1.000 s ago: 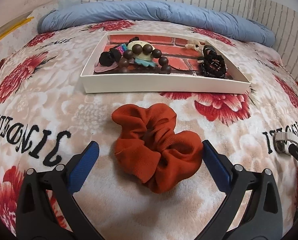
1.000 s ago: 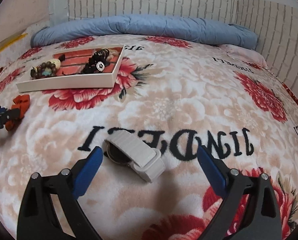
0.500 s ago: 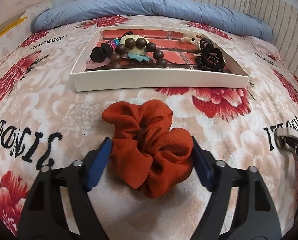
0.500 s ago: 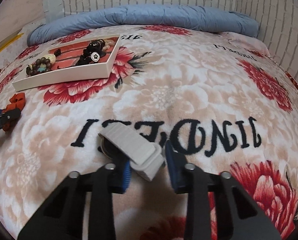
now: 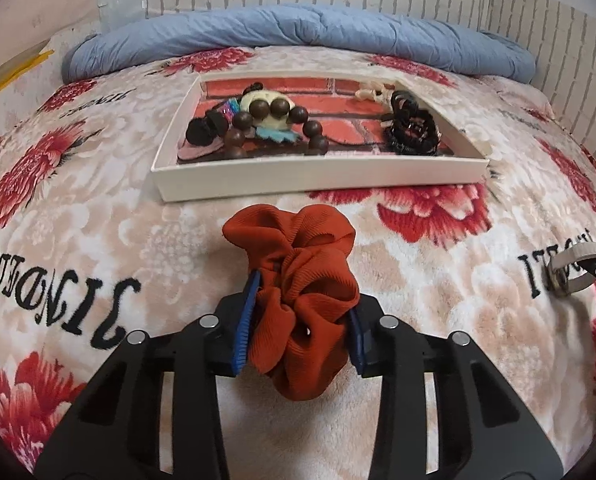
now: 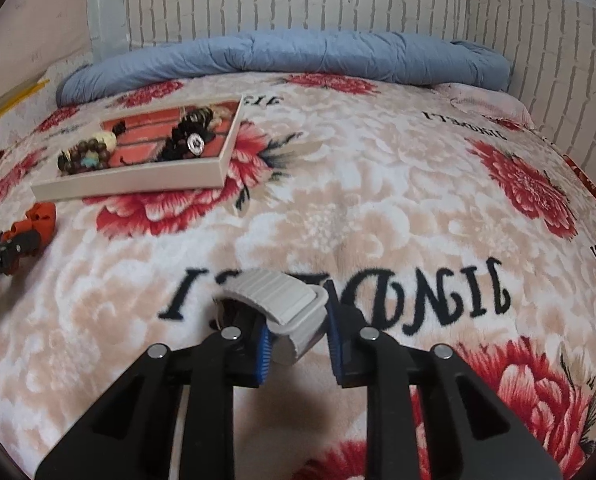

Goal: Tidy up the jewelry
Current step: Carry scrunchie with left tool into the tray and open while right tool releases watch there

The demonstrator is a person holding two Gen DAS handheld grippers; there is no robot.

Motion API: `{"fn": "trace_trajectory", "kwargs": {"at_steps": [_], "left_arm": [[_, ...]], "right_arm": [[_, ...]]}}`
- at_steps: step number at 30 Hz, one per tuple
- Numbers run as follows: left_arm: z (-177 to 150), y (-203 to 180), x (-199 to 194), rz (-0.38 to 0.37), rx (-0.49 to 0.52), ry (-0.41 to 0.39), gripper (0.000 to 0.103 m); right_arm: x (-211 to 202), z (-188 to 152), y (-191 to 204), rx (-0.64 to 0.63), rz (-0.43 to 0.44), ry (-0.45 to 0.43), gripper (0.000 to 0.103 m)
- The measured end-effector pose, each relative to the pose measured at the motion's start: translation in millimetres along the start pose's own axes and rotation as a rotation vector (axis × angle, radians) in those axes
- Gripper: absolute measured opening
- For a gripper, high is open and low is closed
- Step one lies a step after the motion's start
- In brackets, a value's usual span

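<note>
My left tool [image 5: 300,320] has just been closing & is now clamped on the rust-orange scrunchie [image 5: 298,280], bunched between the blue pads, just in front of the white tray [image 5: 318,184] on the bed's floral blanket [image 5: 98,240]. Right tool [image 6: 296,340] has also been closing; it's clamped on the grey-strap watch [image 6: 274,296], strap squeezed between pads, mid-bed on the black lettering. Tray w/ wooden bead bracelet [image 5: 274,124] & black hair ties [image 5: 412,128] sits toward the blue duvet [image 5: 298,32] at the bed's far edge.
</note>
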State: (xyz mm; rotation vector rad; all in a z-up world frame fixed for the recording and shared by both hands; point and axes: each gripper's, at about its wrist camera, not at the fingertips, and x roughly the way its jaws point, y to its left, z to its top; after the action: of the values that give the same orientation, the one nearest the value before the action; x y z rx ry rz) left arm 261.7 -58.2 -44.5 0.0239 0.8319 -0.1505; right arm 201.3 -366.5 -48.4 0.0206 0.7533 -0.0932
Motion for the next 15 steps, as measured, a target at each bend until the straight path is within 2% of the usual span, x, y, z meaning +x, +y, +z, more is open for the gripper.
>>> {"fn": "trace_trajectory", "kwargs": {"at_steps": [2, 8, 15], "left_arm": [[4.5, 0.8, -4.6, -0.008, 0.001, -0.012, 0.036], [23.4, 7.3, -13.6, -0.03, -0.01, -0.038, 0.037], [67.7, 25.8, -16.6, -0.022, -0.021, -0.078, 0.037]], "right_arm": [[-1.4, 8.0, 2.0, 0.002, -0.003, -0.013, 0.016], [-0.1, 35.0, 13.3, -0.002, 0.013, -0.045, 0.015], [1.1, 87.6, 36.5, -0.016, 0.033, -0.114, 0.015]]}}
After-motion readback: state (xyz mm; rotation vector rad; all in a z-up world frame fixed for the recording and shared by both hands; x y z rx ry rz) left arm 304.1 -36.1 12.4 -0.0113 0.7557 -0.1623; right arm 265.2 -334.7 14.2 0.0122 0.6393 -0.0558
